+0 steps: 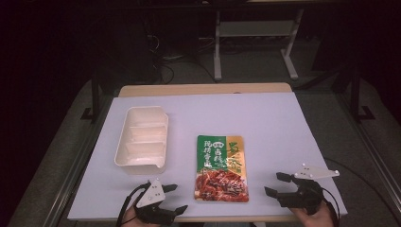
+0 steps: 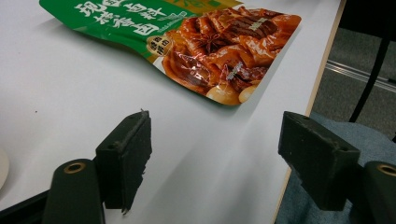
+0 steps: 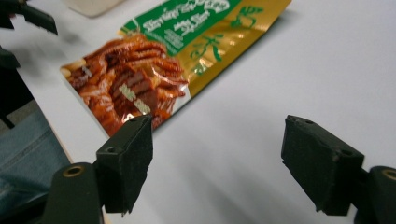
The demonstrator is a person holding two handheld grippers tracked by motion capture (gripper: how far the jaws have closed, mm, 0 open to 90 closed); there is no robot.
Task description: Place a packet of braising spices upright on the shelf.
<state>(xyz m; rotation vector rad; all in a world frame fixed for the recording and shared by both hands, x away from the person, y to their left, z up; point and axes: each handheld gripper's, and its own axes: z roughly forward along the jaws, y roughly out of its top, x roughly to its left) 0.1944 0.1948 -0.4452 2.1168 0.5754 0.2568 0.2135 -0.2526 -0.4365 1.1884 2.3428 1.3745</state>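
Nearby, white tray [image 1: 142,138] left of sauce packet [image 1: 222,168], apart

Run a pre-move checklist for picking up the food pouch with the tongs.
1. Left tongs open, nothing between the jaws: ok.
2. Right tongs open, nothing between the jaws: ok.
3. Pouch lies flat on the table, between the two tongs, untouched: ok.
4. Pouch's near edge sits close to the table's front edge, so it is reachable: ok.
5. Tray stands apart from the pouch, to its left: ok.
6. Tray compartments free of contents: cannot tell.
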